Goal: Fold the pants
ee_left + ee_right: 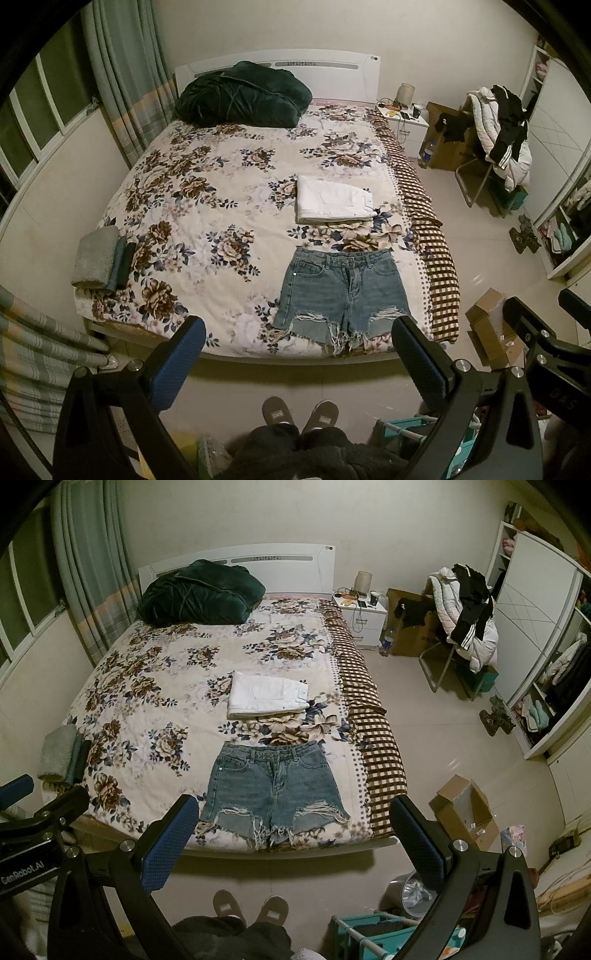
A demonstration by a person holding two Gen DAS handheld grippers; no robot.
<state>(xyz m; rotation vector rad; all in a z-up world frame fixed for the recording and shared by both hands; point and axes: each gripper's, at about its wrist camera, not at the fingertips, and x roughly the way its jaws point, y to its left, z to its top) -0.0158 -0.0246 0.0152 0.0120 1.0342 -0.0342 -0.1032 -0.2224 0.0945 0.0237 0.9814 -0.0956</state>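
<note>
Blue denim shorts [343, 291] with frayed hems lie flat and unfolded near the foot edge of the floral bed [207, 206]; they also show in the right wrist view [273, 786]. A folded white garment [332, 199] lies beyond them, seen too in the right wrist view [266, 694]. My left gripper [299, 354] is open and empty, held above the floor short of the bed. My right gripper [291, 834] is open and empty, likewise short of the shorts' hems. Each gripper's side shows at the edge of the other's view.
A dark green quilt [243, 96] sits at the headboard. Folded grey towels [99, 258] lie at the bed's left edge. A cardboard box [461, 812], a clothes-laden chair [465, 620], a nightstand [362, 609] and a wardrobe [546, 627] stand right. My slippered feet [295, 413] are below.
</note>
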